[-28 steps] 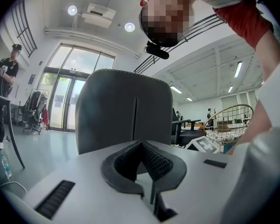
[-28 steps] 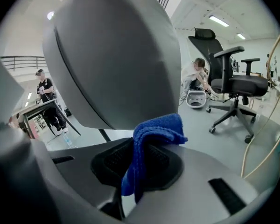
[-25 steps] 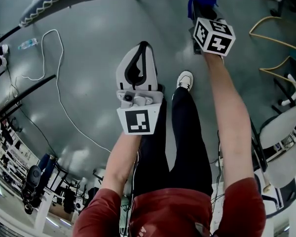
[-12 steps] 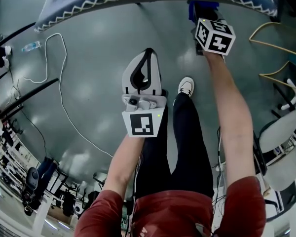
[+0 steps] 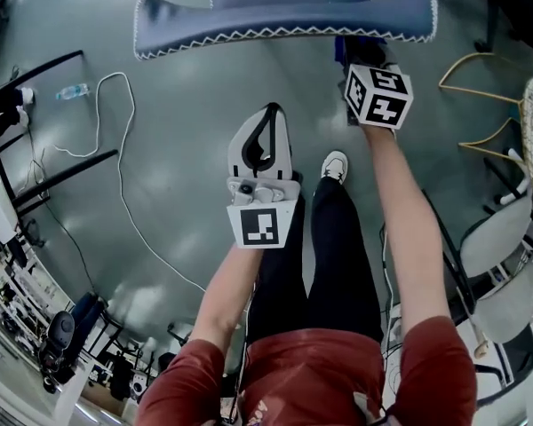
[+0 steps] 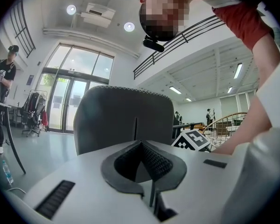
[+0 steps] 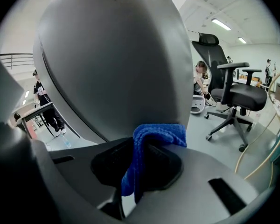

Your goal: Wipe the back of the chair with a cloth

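The chair back shows from above as a blue padded edge with white zigzag stitching (image 5: 284, 16). It fills the gripper views as a grey shell (image 6: 123, 118) (image 7: 116, 64). My right gripper (image 5: 362, 50) is shut on a blue cloth (image 7: 154, 139), right up against the shell just below the chair's top edge. The cloth's folds bulge out over the jaws. My left gripper (image 5: 265, 136) hangs lower and to the left, a short way off the chair back. Its jaws are shut with nothing between them (image 6: 136, 146).
A white cable (image 5: 115, 176) loops over the grey floor, with a water bottle (image 5: 74, 90) near it. A black office chair (image 7: 233, 97) stands to the right, beside a curved wooden frame (image 5: 484, 105) and a white chair (image 5: 502, 238). My shoe (image 5: 334, 165) is below the grippers.
The chair back has come further down into the head view, closer to both grippers. The right gripper's cloth end now sits under the chair's top edge. Both grippers stay shut.
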Tool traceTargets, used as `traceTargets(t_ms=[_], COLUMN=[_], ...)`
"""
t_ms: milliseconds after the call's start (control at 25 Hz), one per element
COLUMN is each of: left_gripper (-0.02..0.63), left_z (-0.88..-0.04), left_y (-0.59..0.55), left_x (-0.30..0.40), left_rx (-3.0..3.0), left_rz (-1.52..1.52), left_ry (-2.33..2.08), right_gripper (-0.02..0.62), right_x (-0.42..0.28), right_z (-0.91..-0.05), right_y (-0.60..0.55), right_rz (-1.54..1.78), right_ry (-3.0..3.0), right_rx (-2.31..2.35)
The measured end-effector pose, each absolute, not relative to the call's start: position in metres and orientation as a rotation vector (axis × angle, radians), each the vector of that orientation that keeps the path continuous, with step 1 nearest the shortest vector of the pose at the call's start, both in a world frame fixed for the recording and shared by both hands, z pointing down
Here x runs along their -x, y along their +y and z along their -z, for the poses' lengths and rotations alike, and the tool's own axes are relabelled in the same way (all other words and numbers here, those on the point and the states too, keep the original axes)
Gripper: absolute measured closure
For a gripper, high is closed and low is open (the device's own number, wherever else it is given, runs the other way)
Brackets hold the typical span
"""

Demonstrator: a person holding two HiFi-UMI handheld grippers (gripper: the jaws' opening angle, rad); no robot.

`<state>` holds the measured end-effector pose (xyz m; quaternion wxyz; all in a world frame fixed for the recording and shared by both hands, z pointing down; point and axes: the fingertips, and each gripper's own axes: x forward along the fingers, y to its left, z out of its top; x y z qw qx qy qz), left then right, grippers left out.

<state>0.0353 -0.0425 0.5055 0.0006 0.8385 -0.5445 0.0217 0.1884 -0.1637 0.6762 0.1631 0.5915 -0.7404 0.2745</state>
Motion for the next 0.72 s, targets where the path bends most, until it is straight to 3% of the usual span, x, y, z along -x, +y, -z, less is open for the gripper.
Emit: traceTargets(t_ms=[360, 720], left_gripper=[0.592, 0.592], left_z=[-0.414, -0.374], left_y=[-0.035, 0.002], left_x=[-0.037, -0.037], left_rx=[-2.686, -2.529], left_rz=[-0.103, -0.417], left_ry=[-1.713, -1.603], right_gripper=[0.535, 0.535], right_x=[-0.175, -0.168], right_z=[-0.581, -0.492], right_y=[-0.14, -0.116], right_rz=[-0.81, -0.833], right_ry=[-2.139, -2.139], right_rx=[-1.686, -1.679])
